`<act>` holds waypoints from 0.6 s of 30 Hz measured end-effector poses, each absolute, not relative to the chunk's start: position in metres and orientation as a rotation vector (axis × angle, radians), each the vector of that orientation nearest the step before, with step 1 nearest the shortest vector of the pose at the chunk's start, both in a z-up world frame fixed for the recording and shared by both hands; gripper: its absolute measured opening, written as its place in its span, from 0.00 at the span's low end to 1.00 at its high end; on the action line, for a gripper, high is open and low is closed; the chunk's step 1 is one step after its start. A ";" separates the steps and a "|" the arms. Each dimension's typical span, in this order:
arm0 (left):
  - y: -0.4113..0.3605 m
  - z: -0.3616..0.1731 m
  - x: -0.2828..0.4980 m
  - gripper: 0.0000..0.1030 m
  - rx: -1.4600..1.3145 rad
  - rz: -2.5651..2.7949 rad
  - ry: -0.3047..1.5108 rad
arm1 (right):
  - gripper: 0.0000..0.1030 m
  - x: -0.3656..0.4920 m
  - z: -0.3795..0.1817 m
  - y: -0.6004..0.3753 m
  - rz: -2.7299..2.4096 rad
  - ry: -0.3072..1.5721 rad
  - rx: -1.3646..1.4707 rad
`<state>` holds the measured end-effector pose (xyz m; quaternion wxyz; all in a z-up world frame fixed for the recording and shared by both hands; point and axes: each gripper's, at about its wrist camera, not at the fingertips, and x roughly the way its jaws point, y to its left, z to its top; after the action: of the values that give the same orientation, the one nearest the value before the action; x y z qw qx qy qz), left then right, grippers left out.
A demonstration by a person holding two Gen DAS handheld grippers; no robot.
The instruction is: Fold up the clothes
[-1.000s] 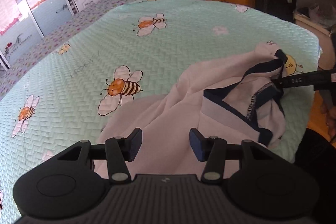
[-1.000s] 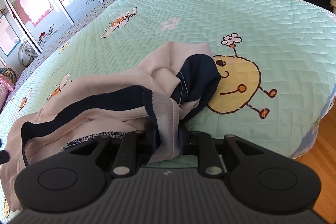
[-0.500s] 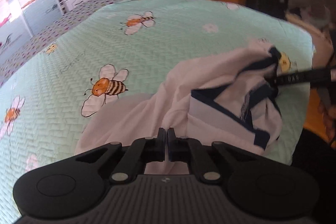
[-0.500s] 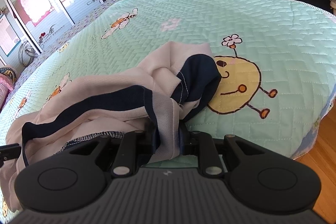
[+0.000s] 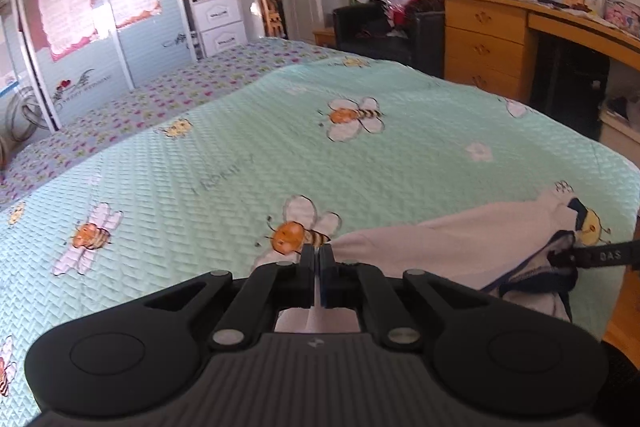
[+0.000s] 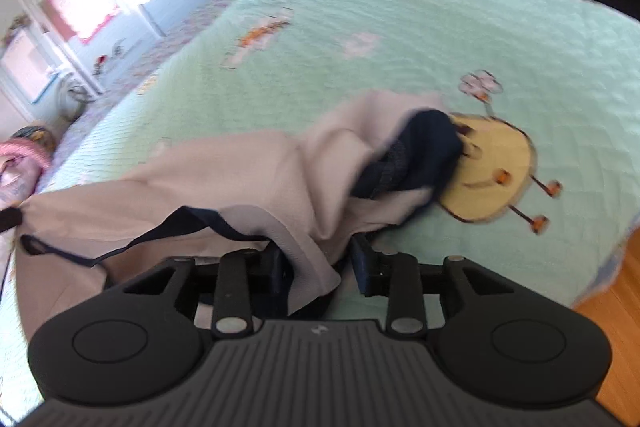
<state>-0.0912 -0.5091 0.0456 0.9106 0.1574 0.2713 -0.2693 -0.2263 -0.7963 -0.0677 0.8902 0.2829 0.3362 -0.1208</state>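
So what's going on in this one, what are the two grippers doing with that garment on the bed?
A person is working a white garment with navy trim on the mint bee-print quilt. The left gripper is shut on a white edge of it. The right gripper has a fold between its fingers, but its jaws are opening and the right pad stands clear. The garment lies crumpled, no fold made yet.

Garment (image 5: 448,243) on bedspread's (image 5: 280,155) near corner.
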 end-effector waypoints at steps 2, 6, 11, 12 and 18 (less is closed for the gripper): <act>-0.500 0.051 -0.087 0.01 0.309 -0.510 0.547 | 0.47 -0.223 -0.058 -0.788 -0.194 0.666 0.562; -0.470 0.056 -0.078 0.01 0.239 -0.394 0.555 | 0.51 -0.214 -0.047 -0.774 -0.065 0.633 0.546; -0.426 0.036 -0.075 0.01 0.172 -0.243 0.615 | 0.55 -0.216 -0.042 -0.758 0.062 0.631 0.518; -0.418 0.030 -0.074 0.01 0.158 -0.200 0.628 | 0.55 -0.219 -0.042 -0.755 0.068 0.634 0.508; -0.367 0.005 -0.070 0.00 0.010 -0.034 0.708 | 0.55 -0.241 -0.037 -0.744 0.110 0.633 0.435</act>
<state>-0.0695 -0.3672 0.0054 0.9379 0.0049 0.3465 -0.0167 -0.2405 -0.7440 -0.0366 0.9257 0.2120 0.3087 0.0536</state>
